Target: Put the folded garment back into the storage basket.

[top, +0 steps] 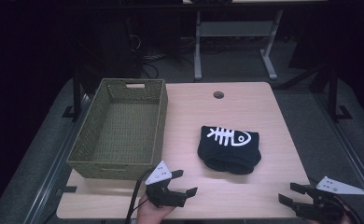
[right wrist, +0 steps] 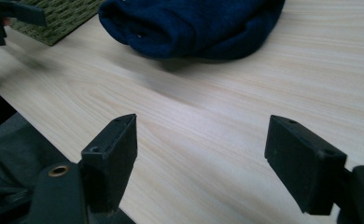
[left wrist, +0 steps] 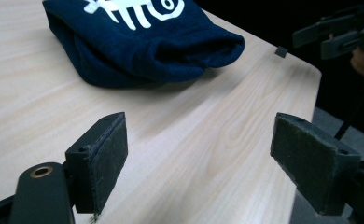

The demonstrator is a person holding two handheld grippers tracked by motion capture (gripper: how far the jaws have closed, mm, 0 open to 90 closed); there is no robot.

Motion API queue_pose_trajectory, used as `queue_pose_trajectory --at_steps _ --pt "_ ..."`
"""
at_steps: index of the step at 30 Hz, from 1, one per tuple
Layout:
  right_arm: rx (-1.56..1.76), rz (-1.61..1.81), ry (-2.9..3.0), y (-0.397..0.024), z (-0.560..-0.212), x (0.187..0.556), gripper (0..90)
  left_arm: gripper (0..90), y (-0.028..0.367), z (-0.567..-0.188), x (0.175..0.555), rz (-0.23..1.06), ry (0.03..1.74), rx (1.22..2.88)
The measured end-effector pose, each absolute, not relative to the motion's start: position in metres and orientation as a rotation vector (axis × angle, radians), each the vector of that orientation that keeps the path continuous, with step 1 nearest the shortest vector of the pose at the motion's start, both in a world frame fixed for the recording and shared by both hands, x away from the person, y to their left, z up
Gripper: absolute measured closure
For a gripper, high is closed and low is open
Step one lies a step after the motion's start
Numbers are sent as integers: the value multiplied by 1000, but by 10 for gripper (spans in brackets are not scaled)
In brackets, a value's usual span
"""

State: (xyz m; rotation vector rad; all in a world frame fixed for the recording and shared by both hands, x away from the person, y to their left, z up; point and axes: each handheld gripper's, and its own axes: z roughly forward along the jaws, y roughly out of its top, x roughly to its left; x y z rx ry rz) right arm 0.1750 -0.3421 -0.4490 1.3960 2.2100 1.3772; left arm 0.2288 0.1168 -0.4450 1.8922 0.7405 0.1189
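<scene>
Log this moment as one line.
left gripper: open, empty | right gripper: open, empty | folded navy garment: on table, untouched | basket: empty, left of garment

light: your table (top: 245, 107) evenly lit, surroundings dark | shadows: soft | focus: near jaws slightly blurred
</scene>
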Motion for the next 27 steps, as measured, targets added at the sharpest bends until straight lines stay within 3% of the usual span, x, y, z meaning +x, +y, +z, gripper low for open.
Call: queue_pose_trajectory --at_steps 27 --pt "1323 1347 2334 -313 -414 254 204 183 72 -432 287 106 785 1898"
